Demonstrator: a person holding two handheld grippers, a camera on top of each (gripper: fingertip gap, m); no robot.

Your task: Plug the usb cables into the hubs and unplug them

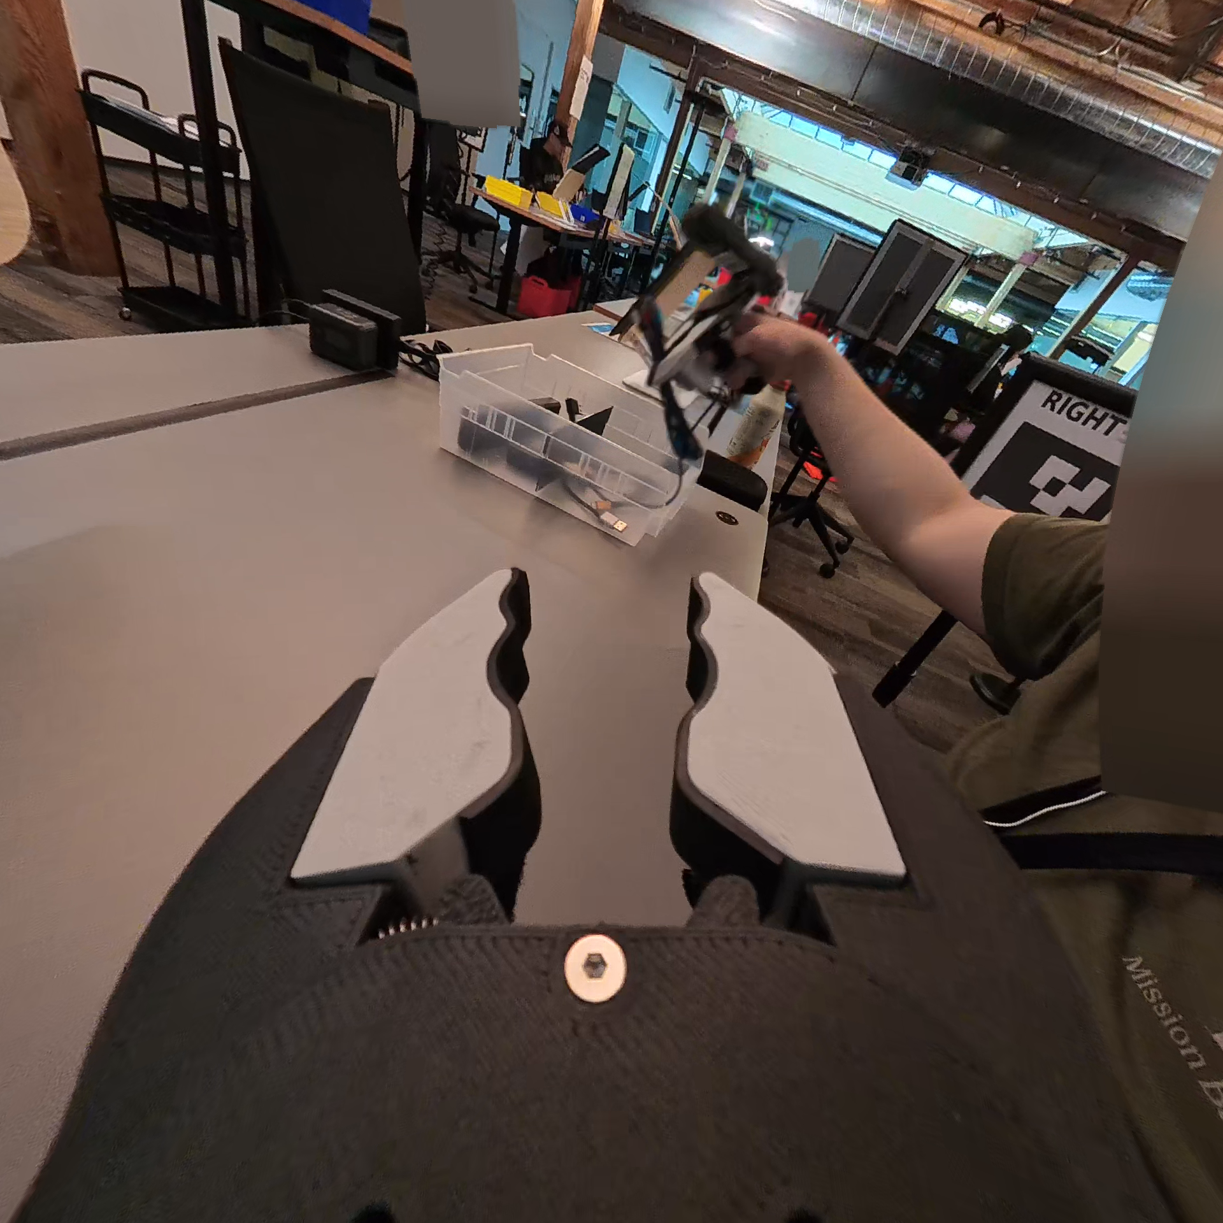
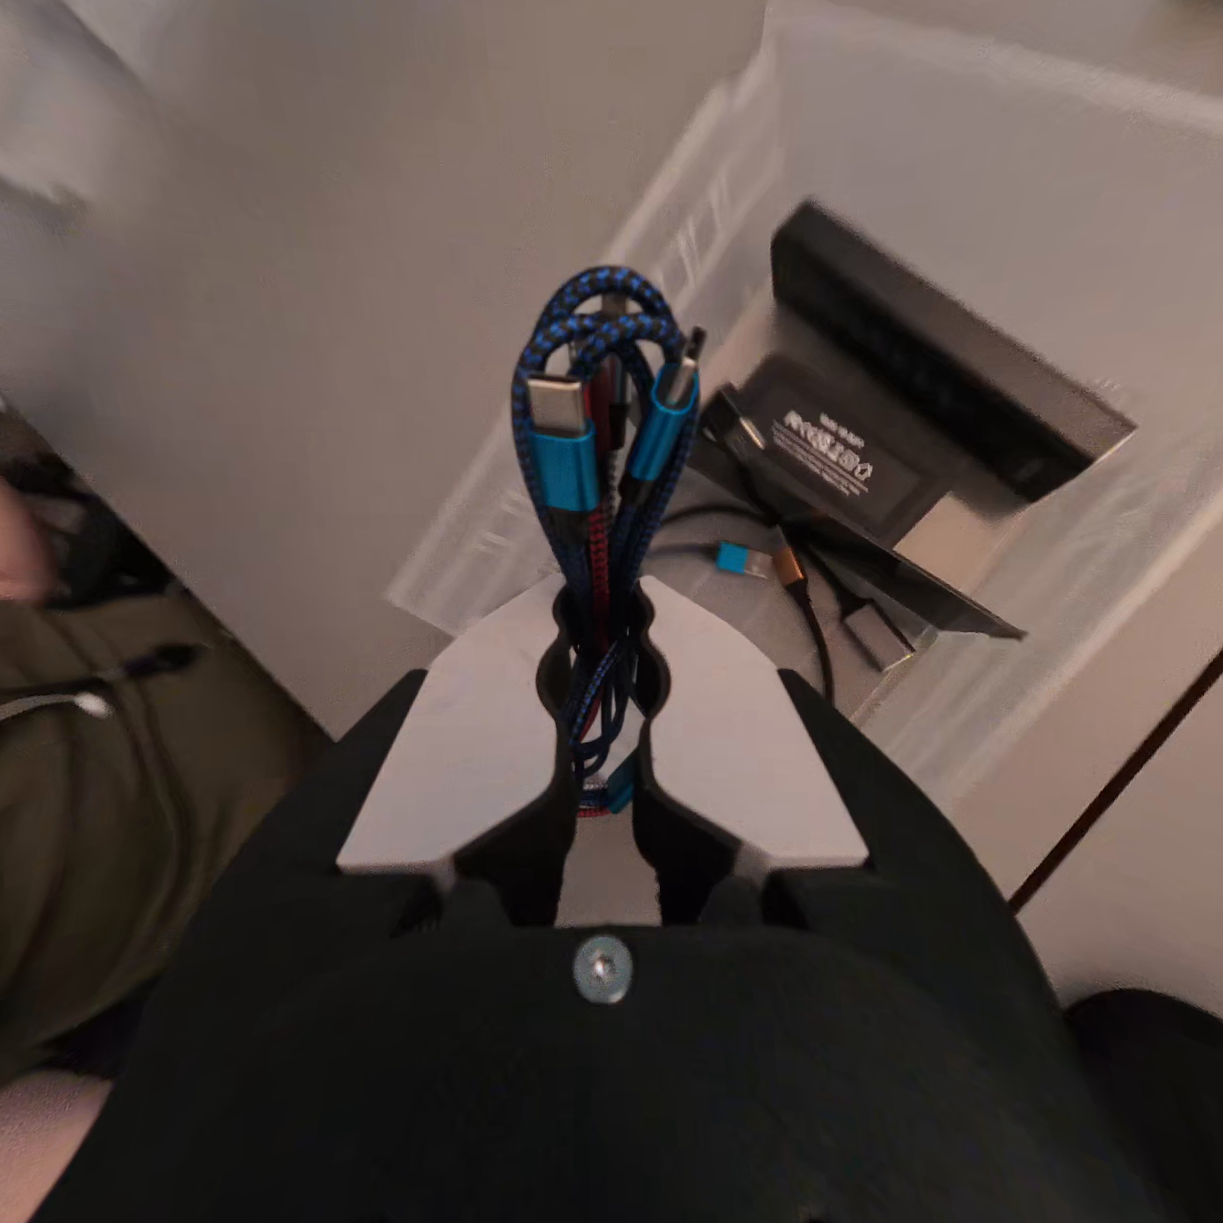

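My right gripper (image 2: 603,605) is shut on a bundle of braided blue and red USB cables (image 2: 599,423) with blue metal plugs, held up above a clear plastic bin (image 2: 781,218). The bin holds black hubs (image 2: 840,450) and more cables with blue and orange plugs (image 2: 761,562). In the left wrist view the right gripper (image 1: 688,331) hangs above the clear bin (image 1: 490,384) with cables dangling from it (image 1: 681,430). My left gripper (image 1: 609,589) is open and empty, low over the grey table (image 1: 231,529), well short of the bin.
A black box (image 1: 354,327) with cords sits at the table's far edge behind the bin. A bottle (image 1: 754,423) stands past the table's right edge. Office chairs, a black cart and a marker board stand around the table. A person's arm (image 1: 893,463) holds the right gripper. The tips of one gripper are about 50 cm away from the tips of the other.
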